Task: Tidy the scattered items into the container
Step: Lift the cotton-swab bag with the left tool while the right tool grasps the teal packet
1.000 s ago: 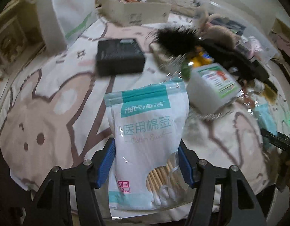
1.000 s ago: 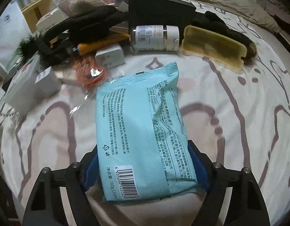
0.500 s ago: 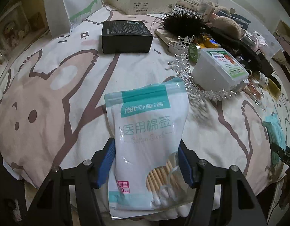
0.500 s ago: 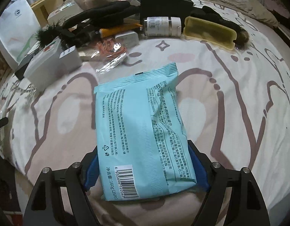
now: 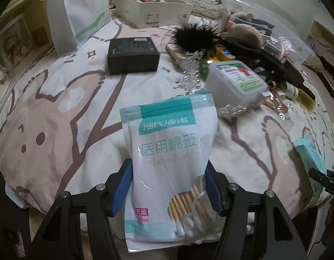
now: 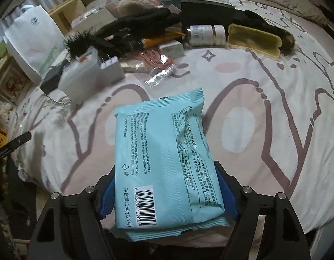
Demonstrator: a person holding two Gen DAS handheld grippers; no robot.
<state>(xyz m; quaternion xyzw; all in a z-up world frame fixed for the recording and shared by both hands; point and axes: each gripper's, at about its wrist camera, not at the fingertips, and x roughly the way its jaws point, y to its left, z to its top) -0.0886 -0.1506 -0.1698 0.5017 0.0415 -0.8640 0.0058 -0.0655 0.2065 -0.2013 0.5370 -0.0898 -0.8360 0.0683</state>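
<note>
Jaws of both grippers clamp soft packs by their sides, carried clear above the bed [image 6: 264,99] for the container. Between the right gripper [image 6: 170,192] pads sits the blue wipes pack [image 6: 164,151], barcode up, the jaws having just narrowed on it. Left gripper [image 5: 170,191] pinches the cotton swab pouch [image 5: 171,151] low down, so its top stands free. Beyond the jaws lies the clutter, including a clear bin [image 5: 275,17], likely the container.

Near half of bedspread [image 6: 264,99] lay bare and passable; far edge was blocked by black box [image 5: 132,55], white tub [image 5: 234,82], tiara [image 5: 190,73], bottle [image 6: 207,35], yellow case [image 6: 253,40].
</note>
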